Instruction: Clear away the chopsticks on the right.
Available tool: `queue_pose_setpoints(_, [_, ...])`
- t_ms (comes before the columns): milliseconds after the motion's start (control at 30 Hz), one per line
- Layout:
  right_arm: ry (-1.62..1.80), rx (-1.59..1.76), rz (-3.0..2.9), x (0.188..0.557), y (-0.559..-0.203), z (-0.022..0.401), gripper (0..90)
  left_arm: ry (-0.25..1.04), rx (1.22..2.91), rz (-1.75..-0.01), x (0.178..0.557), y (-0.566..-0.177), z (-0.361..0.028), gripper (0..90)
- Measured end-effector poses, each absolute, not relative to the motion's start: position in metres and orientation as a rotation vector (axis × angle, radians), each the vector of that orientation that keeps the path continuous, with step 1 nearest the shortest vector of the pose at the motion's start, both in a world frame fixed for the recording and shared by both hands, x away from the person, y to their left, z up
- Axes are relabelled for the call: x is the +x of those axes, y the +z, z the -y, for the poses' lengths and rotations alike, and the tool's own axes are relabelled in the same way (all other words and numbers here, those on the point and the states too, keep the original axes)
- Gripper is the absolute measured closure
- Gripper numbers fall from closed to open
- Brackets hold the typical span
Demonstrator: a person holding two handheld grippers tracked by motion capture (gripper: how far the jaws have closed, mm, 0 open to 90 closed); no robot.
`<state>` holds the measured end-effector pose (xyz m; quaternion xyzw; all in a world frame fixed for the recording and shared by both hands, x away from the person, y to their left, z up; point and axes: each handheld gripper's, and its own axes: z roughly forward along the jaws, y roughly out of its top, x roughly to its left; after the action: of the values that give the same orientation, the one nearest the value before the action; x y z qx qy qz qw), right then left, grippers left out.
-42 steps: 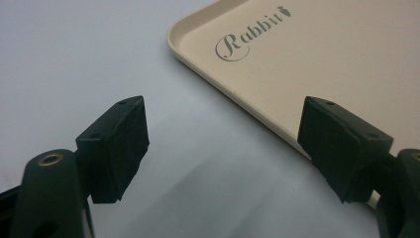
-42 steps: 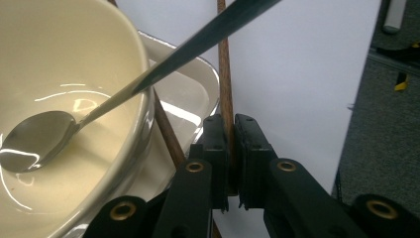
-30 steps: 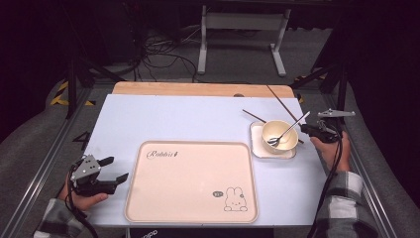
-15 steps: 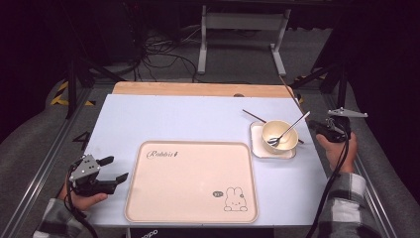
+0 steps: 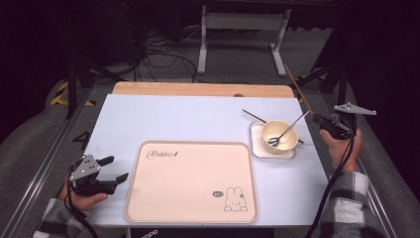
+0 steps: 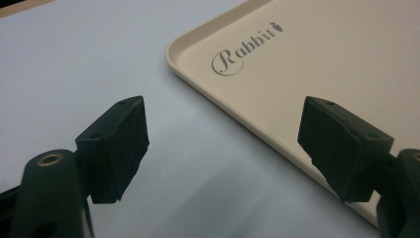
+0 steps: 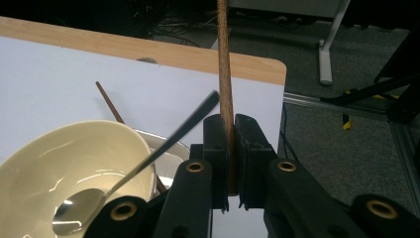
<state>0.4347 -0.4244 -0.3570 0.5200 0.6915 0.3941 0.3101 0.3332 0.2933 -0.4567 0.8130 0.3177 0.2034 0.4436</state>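
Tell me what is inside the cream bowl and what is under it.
Inside the bowl a metal spoon leans on the rim. Under it sits a small white dish, and a brown chopstick runs behind; its covered stretch cannot be seen.

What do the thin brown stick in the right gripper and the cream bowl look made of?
The thin brown stick looks like wood or bamboo: matte, with a fine speckled grain; the right gripper is clamped on it. The cream bowl looks like glazed ceramic or glossy melamine: smooth, with bright reflections inside.

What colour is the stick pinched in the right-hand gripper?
Reddish-brown, like wood. The chopstick shows best in the right gripper view.
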Motion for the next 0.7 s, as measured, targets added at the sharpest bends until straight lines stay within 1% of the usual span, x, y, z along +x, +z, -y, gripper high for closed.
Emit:
queue_pose_setpoints(200, [1.072,1.354,-1.813,0.431,-0.351,0.424,84.9,0.504,2.015,-0.789,0.333,-0.457,-0.294,20.4])
queue_pose_setpoints(700, [1.139,1.280,-1.865,0.419,-0.347,0.403,84.9,0.498,2.020,-0.789,0.334,-0.457,-0.292,20.4])
